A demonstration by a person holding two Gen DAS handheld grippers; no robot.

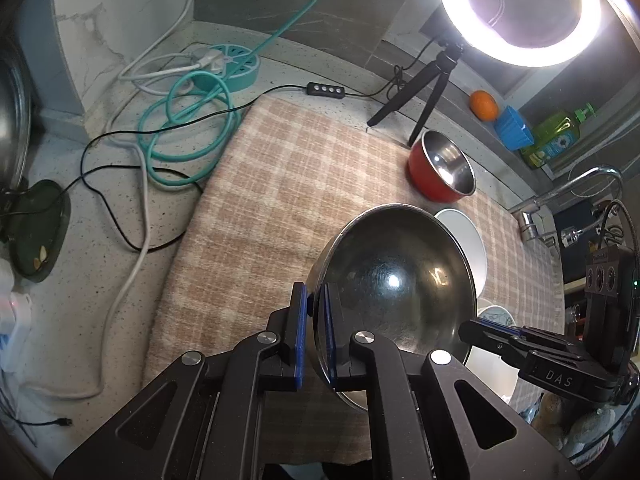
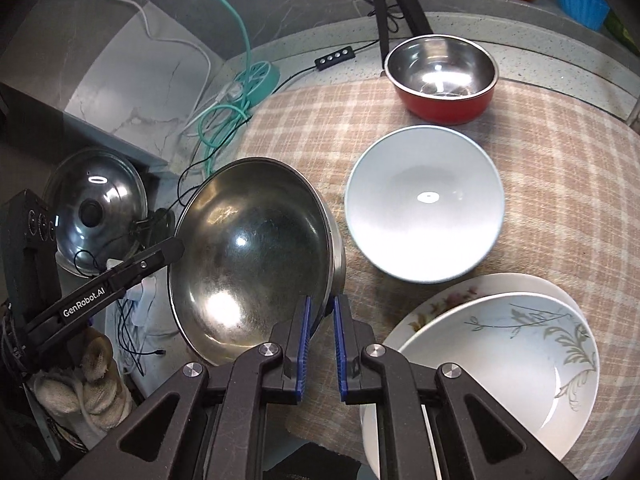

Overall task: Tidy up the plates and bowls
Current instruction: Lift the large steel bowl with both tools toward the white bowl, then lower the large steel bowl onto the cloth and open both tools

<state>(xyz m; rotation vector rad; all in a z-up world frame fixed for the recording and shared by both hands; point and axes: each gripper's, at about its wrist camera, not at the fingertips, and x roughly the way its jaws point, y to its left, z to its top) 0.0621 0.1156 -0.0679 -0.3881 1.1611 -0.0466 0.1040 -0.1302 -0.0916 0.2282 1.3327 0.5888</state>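
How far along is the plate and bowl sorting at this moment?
Done: two floral plates already sit stacked on the checked cloth. In hand: both tools, the left tool and the right tool, are shut on opposite rims of the large steel bowl, which is tilted. Left: the white bowl and the red bowl stand apart, unstacked.

The large bowl is polished metal, finely scratched and mirror-bright. The red bowl has a glossy steel lining. The white bowl and floral plates look glazed and smooth. The checked cloth is matt, woven; the table speckled stone.
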